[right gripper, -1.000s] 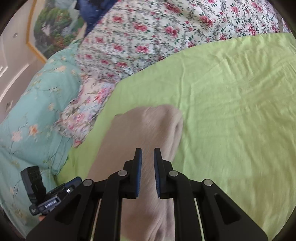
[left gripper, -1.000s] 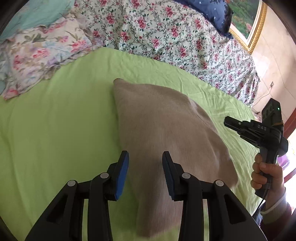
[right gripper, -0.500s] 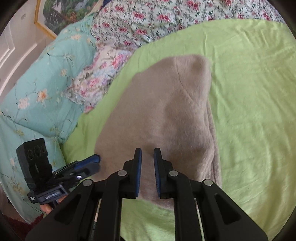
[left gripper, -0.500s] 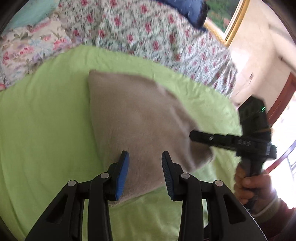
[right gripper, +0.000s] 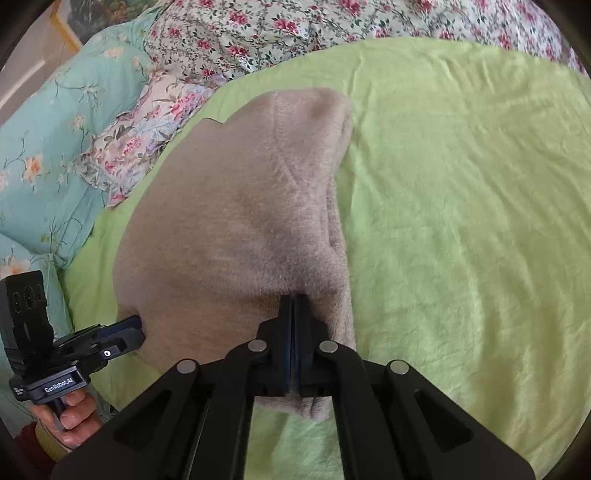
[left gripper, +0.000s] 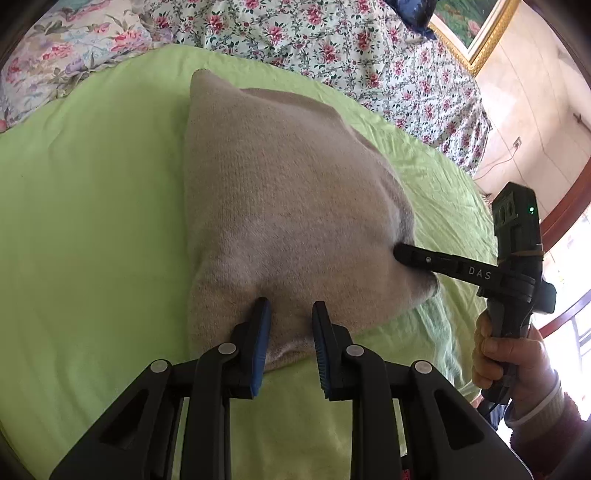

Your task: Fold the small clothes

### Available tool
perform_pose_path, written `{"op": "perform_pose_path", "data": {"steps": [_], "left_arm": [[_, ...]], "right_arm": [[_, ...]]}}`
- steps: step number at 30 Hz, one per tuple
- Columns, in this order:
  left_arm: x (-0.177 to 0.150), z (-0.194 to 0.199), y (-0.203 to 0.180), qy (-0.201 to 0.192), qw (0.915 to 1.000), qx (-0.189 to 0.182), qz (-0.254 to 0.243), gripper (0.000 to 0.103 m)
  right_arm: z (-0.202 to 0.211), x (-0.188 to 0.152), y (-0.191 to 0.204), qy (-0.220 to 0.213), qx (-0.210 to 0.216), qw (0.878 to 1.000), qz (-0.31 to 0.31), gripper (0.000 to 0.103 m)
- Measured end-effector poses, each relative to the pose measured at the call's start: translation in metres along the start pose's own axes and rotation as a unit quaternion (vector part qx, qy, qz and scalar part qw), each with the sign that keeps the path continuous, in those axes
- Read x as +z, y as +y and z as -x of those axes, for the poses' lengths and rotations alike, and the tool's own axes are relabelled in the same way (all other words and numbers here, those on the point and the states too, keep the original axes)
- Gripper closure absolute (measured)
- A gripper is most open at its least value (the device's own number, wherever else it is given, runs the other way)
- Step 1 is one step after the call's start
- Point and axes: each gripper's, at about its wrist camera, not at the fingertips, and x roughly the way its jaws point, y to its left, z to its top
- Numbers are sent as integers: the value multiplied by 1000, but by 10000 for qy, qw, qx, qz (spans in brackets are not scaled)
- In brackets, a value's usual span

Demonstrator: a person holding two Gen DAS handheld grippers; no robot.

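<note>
Left wrist view puts my left hand-held gripper (left gripper: 288, 325) low over the near hem of a beige knitted sweater (left gripper: 280, 206) that lies spread on the lime-green bedsheet (left gripper: 92, 206). Its blue pads (left gripper: 260, 334) straddle a bunched ridge of the hem; the jaws are closing, with knit between them, but I see a gap on each side, so the pads do not press on it yet. To the right in this view, my right hand-held gripper (left gripper: 400, 254) reaches in from the side and its tips are buried in the sweater's edge, where the fabric puckers around them. The person's right hand (left gripper: 513, 358) is wrapped round its handle, with a dark red sleeve (left gripper: 546, 417) at the wrist.

From the right wrist view, that gripper (right gripper: 293, 306) has its jaws drawn fully together, pinching the sweater's near edge (right gripper: 236, 229) beside the folded sleeve side. The left tool shows at the lower left (right gripper: 129, 330), touching the garment's left corner, held by a hand (right gripper: 70, 417).

Beyond the sweater lie a rose-print quilt (left gripper: 332, 48), a paler floral pillow (right gripper: 147, 125) and a teal flowered cover (right gripper: 48, 140). A gilt-framed picture (left gripper: 472, 29) leans at the far wall.
</note>
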Motion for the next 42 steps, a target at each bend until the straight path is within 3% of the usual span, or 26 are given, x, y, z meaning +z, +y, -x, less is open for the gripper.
{"op": "perform_pose_path", "data": {"steps": [4,7,11,27,28,30,32,42], "left_arm": [[2,1,5,20,10000,-67,38,80],[1,1,4,20,10000,-55,33,80],[-1,0,-1,36,9999,89,-96,80],[-17,33,-9,-38,9989,438,-178,66],[-19,35,-9,-39,9987,470,-194,64],[-22,38,-8,-32,9982,566,-203,59],[-23,42,-6,-30,9979,624,-181,58],[-26,57,-2,-146,9953,936,-211,45]], "right_arm": [[17,-10,18,-107,109,9995,291,98],[8,-25,16,138,-188,9984,518,98],[11,-29,-3,22,119,9998,136,99],[52,-43,8,1,-350,9992,169,95],[55,-45,9,-13,-380,9991,174,93],[58,-47,11,-33,-381,9991,176,71],[63,-49,14,-95,-370,9991,192,57],[70,-63,25,-72,-387,9985,371,55]]}}
